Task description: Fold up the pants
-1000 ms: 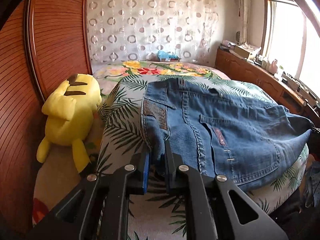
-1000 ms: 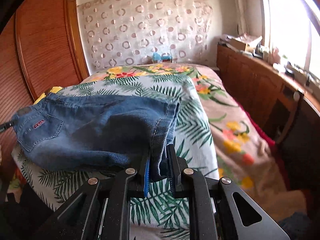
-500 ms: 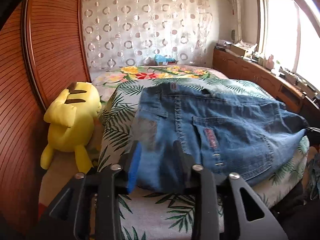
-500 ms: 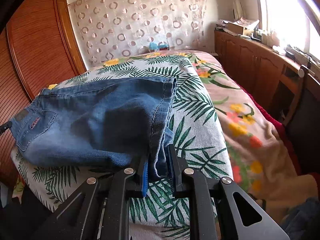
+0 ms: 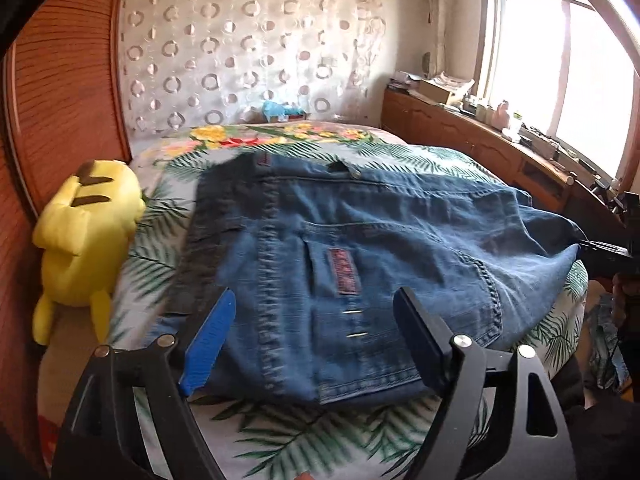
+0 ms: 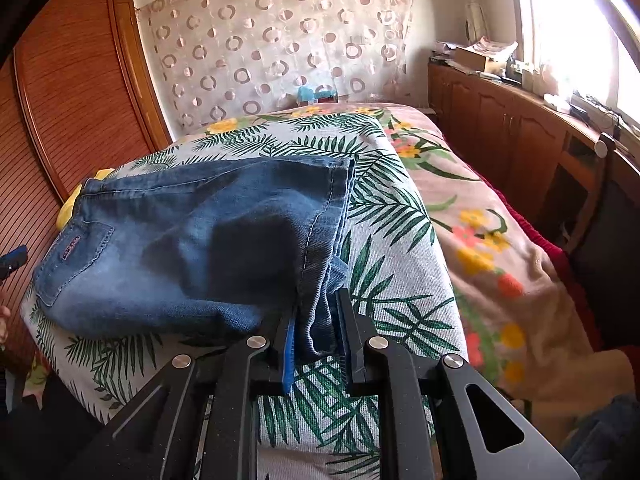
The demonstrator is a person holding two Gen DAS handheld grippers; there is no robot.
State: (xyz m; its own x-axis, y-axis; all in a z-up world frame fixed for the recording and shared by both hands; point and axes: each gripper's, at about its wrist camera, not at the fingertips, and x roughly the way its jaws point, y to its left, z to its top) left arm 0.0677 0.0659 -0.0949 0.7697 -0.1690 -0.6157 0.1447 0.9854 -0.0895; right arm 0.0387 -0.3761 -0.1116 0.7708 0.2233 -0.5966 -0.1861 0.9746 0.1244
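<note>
Jeans (image 5: 360,264) judged heavy, limp denim; best taken at hem or waistband. Left tongs (image 5: 312,340) were opening, nothing pinched. Right tongs (image 6: 316,336) were clamped on hem.

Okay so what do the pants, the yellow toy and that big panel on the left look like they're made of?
Jeans: blue denim, matte, with visible twill weave, contrast stitching and faded patches. Yellow plush toy: soft fuzzy fabric over stuffing, judging by its rounded, saggy shape. Wardrobe panel: reddish-brown wood or wood veneer, finely ribbed, with a slight sheen.

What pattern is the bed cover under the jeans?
Green palm leaves on the pale bed cover; clearest in the right wrist view.
</note>
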